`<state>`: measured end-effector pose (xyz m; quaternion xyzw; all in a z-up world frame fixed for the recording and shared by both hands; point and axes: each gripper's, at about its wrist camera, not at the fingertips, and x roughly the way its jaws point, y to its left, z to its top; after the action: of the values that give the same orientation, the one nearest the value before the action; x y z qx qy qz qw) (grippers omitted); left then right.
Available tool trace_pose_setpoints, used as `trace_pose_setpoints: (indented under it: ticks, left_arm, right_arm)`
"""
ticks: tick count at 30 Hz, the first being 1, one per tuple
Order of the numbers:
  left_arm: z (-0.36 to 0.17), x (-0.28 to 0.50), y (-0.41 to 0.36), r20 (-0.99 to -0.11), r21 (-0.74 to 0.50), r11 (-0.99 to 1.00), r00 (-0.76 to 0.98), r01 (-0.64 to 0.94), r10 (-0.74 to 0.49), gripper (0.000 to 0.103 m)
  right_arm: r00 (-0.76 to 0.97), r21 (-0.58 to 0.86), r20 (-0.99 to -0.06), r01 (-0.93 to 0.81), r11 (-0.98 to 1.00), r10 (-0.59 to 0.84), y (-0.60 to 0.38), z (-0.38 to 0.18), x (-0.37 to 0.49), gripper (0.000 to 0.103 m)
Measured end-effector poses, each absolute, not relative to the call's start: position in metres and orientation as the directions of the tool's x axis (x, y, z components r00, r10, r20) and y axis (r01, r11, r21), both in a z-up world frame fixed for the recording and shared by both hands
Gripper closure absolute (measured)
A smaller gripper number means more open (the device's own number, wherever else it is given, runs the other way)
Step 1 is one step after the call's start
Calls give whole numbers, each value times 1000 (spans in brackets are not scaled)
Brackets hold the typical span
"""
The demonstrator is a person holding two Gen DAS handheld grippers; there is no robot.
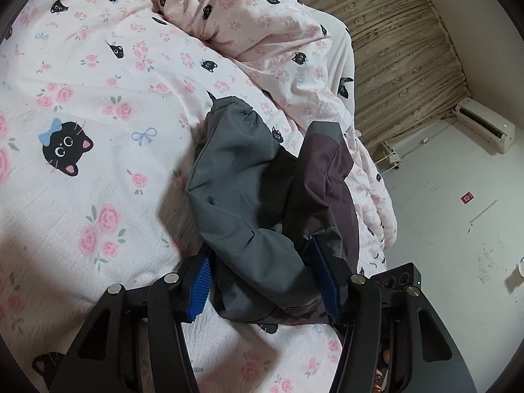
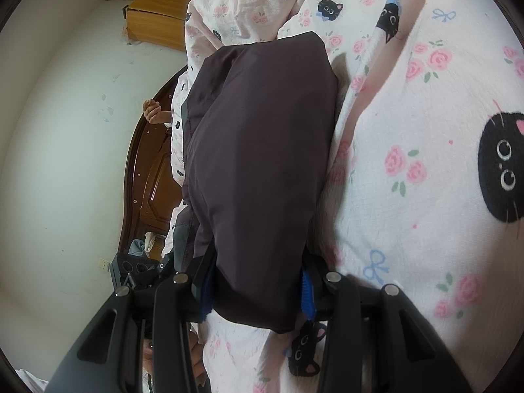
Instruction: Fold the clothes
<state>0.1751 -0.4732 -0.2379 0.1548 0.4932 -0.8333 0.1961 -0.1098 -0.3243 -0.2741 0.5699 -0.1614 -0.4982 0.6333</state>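
Observation:
A padded garment, grey and dark plum, lies folded on a bed sheet printed with pink roses and black cats. In the left wrist view my left gripper is shut on the near end of the garment. The fabric bulges between its blue pads. The right wrist view shows the plum side of the garment stretching away from the camera. My right gripper is shut on that near edge, and the fabric largely covers its pads.
A bunched duvet in the same print lies past the garment. Beside the bed are a dark wooden bed end, a wooden cabinet, a beige curtain and a white air conditioner.

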Motion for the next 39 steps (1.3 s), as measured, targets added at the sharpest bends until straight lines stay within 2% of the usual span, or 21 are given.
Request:
trace_pose_setpoints:
  ticks: [3,4,5,7,13,19,24,34,39]
  left_arm:
    - [-241,177,-475,-438,-779,-422,-884,464,-164,52]
    - [-243,177,-476,-449,-773,-421,-878,475,-167,55]
    - [-244,178,-476,-460,-767,-419,-871,486,-170,67]
    - [-247,178,-477,-491,-747,-419,-854,515,-175,80]
    - [-244,175,-472,-532,-702,-440,-823,560,-198,89]
    - [-229,173,-461,-554,-649,-474,-797,595,-242,92]
    - [-207,175,-453,-560,-588,-530,-780,612,-280,93]
    - [-167,202,-454,-490,-564,-565,-795,602,-358,93]
    - [-154,231,-471,-463,-563,-535,-776,630,-427,93]
  right_arm:
    - [451,882,-363,447,-146,-815,-325,-274,-110,62]
    - [451,882,-364,447,-146,-815,-326,-274,-110,62]
    - [451,882,-364,448,-146,-815,-326,-274,-110,62]
    - [451,881,-366,450,-146,-814,-327,-273,-110,62]
    - [447,876,-370,460,-145,-815,-327,-273,-110,61]
    - [433,872,-366,468,-141,-824,-323,-271,-110,62]
    - [394,832,-415,528,-167,-820,-323,-254,-101,63]
    - [348,740,-448,661,-123,-824,-331,-194,-72,64]
    - [385,710,-452,701,-63,-804,-363,-171,-49,64]
